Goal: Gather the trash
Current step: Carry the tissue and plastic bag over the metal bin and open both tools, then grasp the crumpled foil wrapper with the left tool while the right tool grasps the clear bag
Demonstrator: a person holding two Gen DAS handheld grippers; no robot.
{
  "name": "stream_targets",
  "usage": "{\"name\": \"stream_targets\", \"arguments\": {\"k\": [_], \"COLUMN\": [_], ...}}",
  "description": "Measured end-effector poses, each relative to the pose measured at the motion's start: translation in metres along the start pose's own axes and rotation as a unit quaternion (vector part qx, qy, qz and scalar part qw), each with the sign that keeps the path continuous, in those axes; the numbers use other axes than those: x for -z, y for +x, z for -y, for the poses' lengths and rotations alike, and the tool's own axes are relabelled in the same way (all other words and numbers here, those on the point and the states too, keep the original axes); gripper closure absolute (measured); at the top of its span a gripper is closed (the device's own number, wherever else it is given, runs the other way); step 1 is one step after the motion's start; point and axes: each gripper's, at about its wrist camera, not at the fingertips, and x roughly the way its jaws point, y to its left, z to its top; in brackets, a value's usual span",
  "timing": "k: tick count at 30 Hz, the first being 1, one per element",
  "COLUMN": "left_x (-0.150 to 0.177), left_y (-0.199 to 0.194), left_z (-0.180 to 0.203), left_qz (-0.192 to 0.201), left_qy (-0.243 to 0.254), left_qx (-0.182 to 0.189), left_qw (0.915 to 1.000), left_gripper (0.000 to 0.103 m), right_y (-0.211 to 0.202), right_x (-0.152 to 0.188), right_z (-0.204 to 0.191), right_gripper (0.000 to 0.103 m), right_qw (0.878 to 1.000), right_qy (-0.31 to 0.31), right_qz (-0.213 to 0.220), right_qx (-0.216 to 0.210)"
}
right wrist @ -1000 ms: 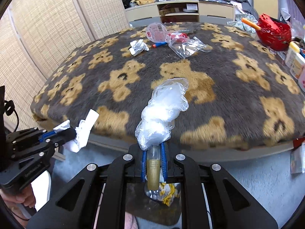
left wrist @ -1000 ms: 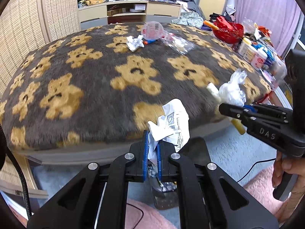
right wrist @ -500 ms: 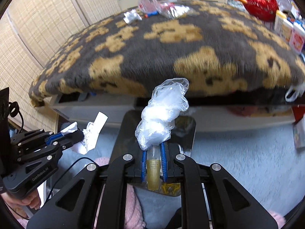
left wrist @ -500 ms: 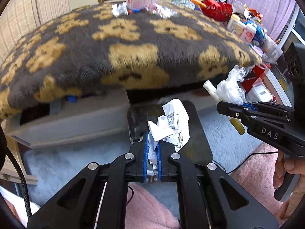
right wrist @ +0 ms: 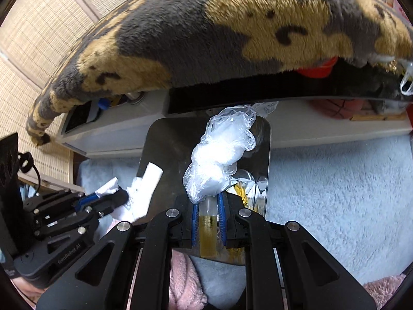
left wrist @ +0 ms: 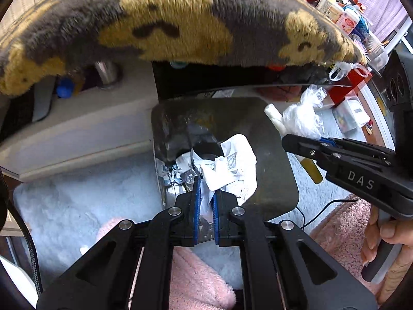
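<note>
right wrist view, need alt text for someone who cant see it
The right gripper is clamped on a small tube with yellowish liquid and crumpled clear plastic, held over a dark bin on pale blue carpet. At left, the left gripper holds crumpled white paper. A teddy-bear blanket fills the top.

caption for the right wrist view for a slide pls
Right gripper shut on crumpled clear plastic wrap and a yellowish tube, above the dark metal trash bin.
</note>
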Motion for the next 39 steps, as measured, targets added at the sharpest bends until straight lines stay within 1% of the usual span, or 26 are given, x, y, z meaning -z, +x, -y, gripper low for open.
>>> {"name": "stream_targets", "arguments": {"k": [1, 3, 5, 7, 8, 9, 10, 13, 14, 16, 17, 18, 19, 20, 21, 22, 23, 25, 27, 33, 37, 39], "left_x": [-0.001, -0.002, -0.003, -0.004, -0.005, -0.004, -0.005, -0.008, -0.009, -0.012, -0.014, -0.015, -0.017, -0.02, -0.023, -0.027, -0.027, -0.035, -0.045, -0.083, -0.113, -0.13], "left_y": [0.003, 0.007, 0.01, 0.01, 0.01, 0.009, 0.009, 0.005, 0.002, -0.003, -0.007, -0.012, -0.018, -0.026, -0.032, -0.04, -0.044, -0.059, -0.068, -0.091, -0.096, -0.096], "left_z": [0.0, 0.001, 0.001, -0.001, -0.002, -0.004, -0.005, -0.009, -0.009, -0.008, -0.008, -0.008, -0.009, -0.009, -0.01, -0.01, -0.013, -0.015, -0.017, -0.026, -0.04, -0.047], "left_qz": [-0.004, -0.007, -0.009, -0.011, -0.011, -0.01, -0.009, -0.002, 0.0, 0.006, 0.01, 0.015, 0.02, 0.027, 0.032, 0.04, 0.044, 0.057, 0.066, 0.096, 0.111, 0.116], "left_qy": [0.0, -0.002, -0.002, -0.003, -0.005, -0.007, -0.009, -0.013, -0.014, -0.014, -0.013, -0.012, -0.011, -0.01, -0.009, -0.008, -0.008, -0.008, -0.011, -0.011, -0.022, -0.025], "left_qx": [0.0, 0.001, 0.003, 0.004, 0.003, 0.001, -0.001, -0.003, -0.002, -0.001, -0.003, -0.006, -0.007, -0.009, -0.01, -0.012, -0.012, -0.015, -0.017, -0.031, -0.039, -0.043], "left_qw": [1.0, 1.0, 1.0, 0.9999, 0.9999, 0.9999, 0.9999, 0.9999, 0.9999, 0.9999, 0.9999, 0.9998, 0.9997, 0.9995, 0.9994, 0.9991, 0.9989, 0.9982, 0.9976, 0.9949, 0.9928, 0.992], "left_gripper": [0.09, 0.089, 0.085, 0.079, 0.076, 0.07, 0.063, 0.051, 0.049, 0.039, 0.036, 0.031, 0.025, 0.023, 0.018, 0.015, 0.014, 0.01, 0.009, 0.009, 0.009, 0.009], "right_y": [0.002, 0.007, 0.011, 0.013, 0.013, 0.013, 0.012, 0.01, 0.009, 0.003, -0.001, -0.005, -0.01, -0.017, -0.022, -0.029, -0.035, -0.052, -0.067, -0.092, -0.096, -0.093], "right_x": [-0.001, -0.004, -0.007, -0.009, -0.011, -0.012, -0.013, -0.016, -0.017, -0.02, -0.022, -0.025, -0.028, -0.032, -0.034, -0.038, -0.042, -0.053, -0.068, -0.116, -0.147, -0.165], "right_z": [0.001, 0.002, 0.001, 0.003, 0.003, 0.003, 0.002, 0.005, 0.005, 0.005, 0.005, 0.005, 0.005, 0.004, 0.003, 0.002, 0.002, 0.002, 0.003, 0.003, 0.001, -0.001], "right_gripper": [0.086, 0.086, 0.085, 0.075, 0.057, 0.045, 0.045, 0.044, 0.04, 0.033, 0.027, 0.019, 0.015, 0.009, 0.006, 0.006, 0.005, 0.004, 0.004, 0.004, 0.004, 0.004], "right_qw": [1.0, 1.0, 1.0, 1.0, 1.0, 1.0, 1.0, 1.0, 1.0, 1.0, 1.0, 1.0, 1.0, 0.999, 0.999, 0.999, 0.998, 0.997, 0.995, 0.991, 0.989, 0.988], "right_qy": [0.003, 0.007, 0.009, 0.013, 0.015, 0.016, 0.015, 0.017, 0.018, 0.017, 0.016, 0.016, 0.014, 0.009, 0.005, 0.001, -0.002, -0.001, 0.0, -0.011, 0.0, 0.003], "right_qz": [-0.002, -0.01, -0.013, -0.014, -0.015, -0.014, -0.012, -0.013, -0.012, -0.006, -0.003, 0.0, 0.005, 0.013, 0.02, 0.029, 0.038, 0.065, 0.09, 0.127, 0.145, 0.148], "right_qx": [-0.001, -0.006, -0.006, -0.002, -0.003, -0.002, 0.002, 0.003, 0.004, 0.008, 0.013, 0.018, 0.024, 0.032, 0.037, 0.04, 0.041, 0.036, 0.038, 0.051, 0.034, 0.032]}}
